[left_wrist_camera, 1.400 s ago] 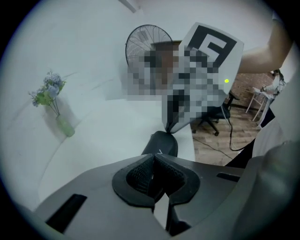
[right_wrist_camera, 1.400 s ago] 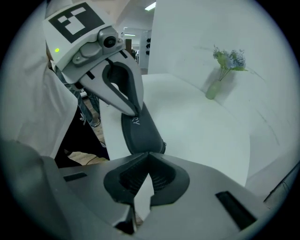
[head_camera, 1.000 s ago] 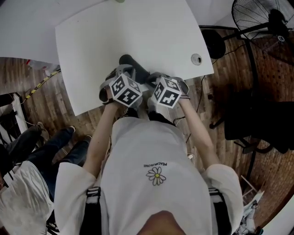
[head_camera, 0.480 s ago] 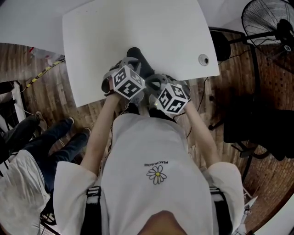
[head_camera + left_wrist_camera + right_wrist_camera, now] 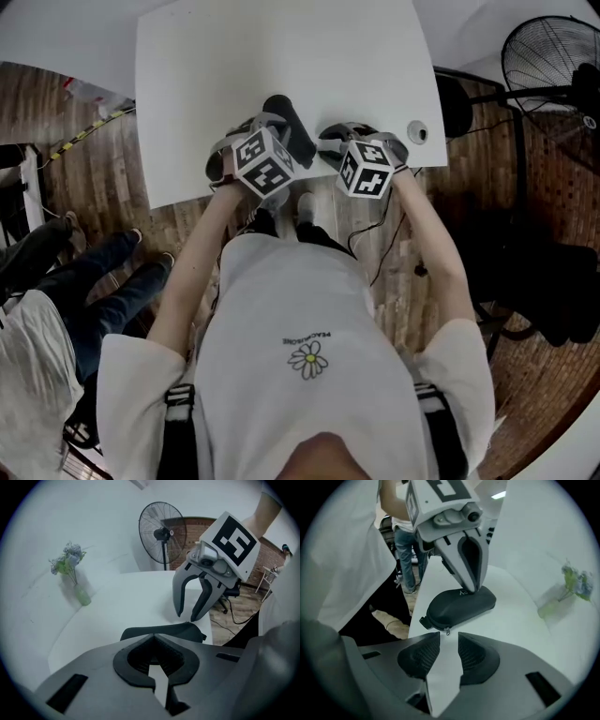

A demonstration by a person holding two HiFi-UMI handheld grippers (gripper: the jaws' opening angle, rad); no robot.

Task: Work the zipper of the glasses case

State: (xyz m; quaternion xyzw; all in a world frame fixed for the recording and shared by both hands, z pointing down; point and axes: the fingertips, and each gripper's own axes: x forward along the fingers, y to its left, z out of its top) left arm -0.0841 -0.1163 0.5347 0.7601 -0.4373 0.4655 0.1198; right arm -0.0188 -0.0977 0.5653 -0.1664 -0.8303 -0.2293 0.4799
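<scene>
The dark glasses case (image 5: pixel 292 129) lies near the front edge of the white table (image 5: pixel 234 66). My left gripper (image 5: pixel 153 638) is shut, and in the right gripper view my left gripper (image 5: pixel 471 588) presses its closed tips down on the case's top (image 5: pixel 461 604). My right gripper (image 5: pixel 449 637) is open with a narrow gap and nothing between the pads. The small zipper pull (image 5: pixel 446 630) hangs at the case's near end, just ahead of those tips. In the left gripper view my right gripper (image 5: pixel 186 617) hovers, fingers apart, over the end of the case (image 5: pixel 164 631).
A small vase of flowers (image 5: pixel 75 581) stands far back on the table. A cable grommet (image 5: pixel 417 131) sits at the table's right corner. A standing fan (image 5: pixel 553 75) and a black chair (image 5: pixel 553 281) are to the right. Another person's legs (image 5: pixel 94 281) are at the left.
My right gripper has pulled away from the left one to the right side of the case and rolled. The left gripper has stayed on the case.
</scene>
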